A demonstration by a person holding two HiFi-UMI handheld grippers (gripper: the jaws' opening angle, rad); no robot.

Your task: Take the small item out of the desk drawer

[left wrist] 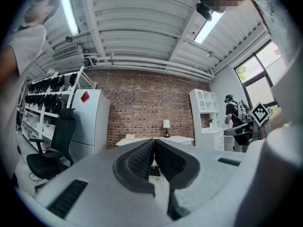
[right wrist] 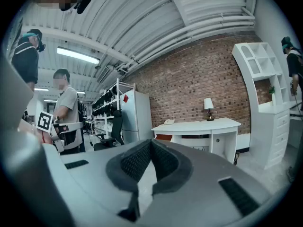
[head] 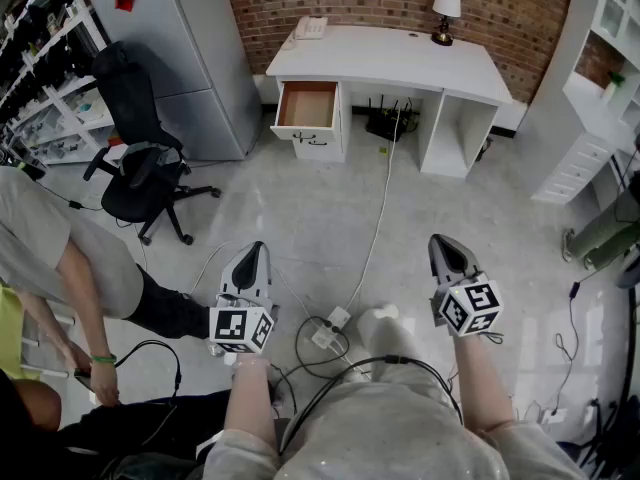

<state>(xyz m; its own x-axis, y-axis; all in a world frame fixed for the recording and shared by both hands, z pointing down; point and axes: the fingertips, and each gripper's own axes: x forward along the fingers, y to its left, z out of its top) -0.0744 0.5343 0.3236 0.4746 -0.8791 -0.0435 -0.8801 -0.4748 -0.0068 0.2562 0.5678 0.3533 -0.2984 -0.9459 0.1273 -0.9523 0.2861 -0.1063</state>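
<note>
A white desk [head: 390, 58] stands against the brick wall at the far side of the room. Its left drawer [head: 308, 108] is pulled open, showing a brown inside; I cannot make out any small item in it from here. My left gripper [head: 256, 251] is held low at the left, well short of the desk, jaws shut and empty. My right gripper [head: 441, 242] hangs at the right, also shut with nothing between its tips. In the left gripper view the desk [left wrist: 154, 139] shows just above the shut gripper [left wrist: 154, 142]. The right gripper view has its gripper [right wrist: 151, 143] below the desk [right wrist: 199, 126].
A black office chair [head: 140, 158] and a grey cabinet [head: 185, 48] stand left of the desk. A white cable [head: 385, 198] and a power strip [head: 328, 330] lie on the floor between me and the desk. A person [head: 60, 268] crouches at left. White shelving [head: 590, 98] lines the right.
</note>
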